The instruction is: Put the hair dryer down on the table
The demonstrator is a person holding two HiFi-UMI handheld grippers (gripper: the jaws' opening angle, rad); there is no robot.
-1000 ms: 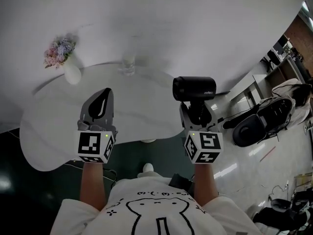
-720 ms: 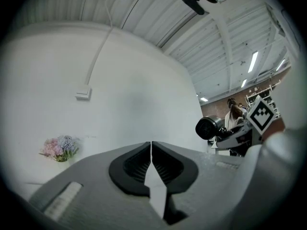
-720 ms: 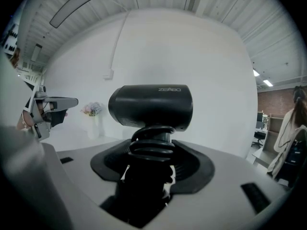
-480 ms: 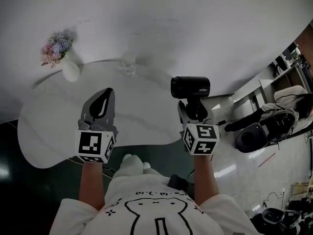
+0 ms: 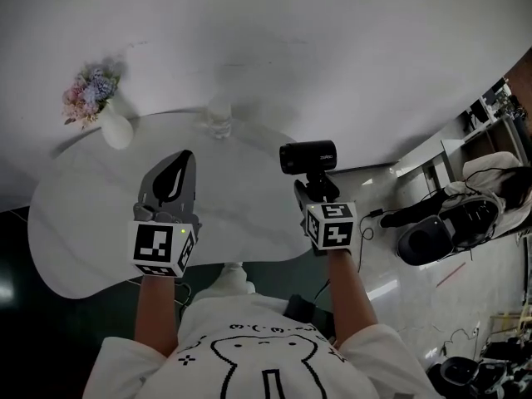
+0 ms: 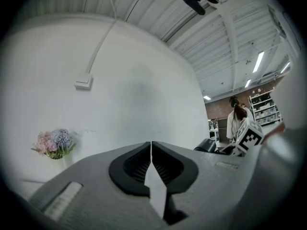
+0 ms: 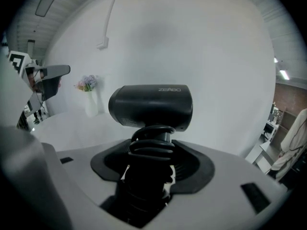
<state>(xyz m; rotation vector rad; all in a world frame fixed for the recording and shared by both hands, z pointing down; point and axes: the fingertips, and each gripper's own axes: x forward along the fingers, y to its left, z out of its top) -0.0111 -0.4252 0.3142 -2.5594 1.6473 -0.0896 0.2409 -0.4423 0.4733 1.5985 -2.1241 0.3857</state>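
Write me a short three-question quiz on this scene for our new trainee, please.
1. What does the right gripper hold? A) a glass B) the hair dryer C) a vase
2. True or false: the left gripper has its jaws together with nothing between them.
3. Fill in: in the head view, the flowers stand at the far ___ end of the table.
Key: 1 B; 2 true; 3 left.
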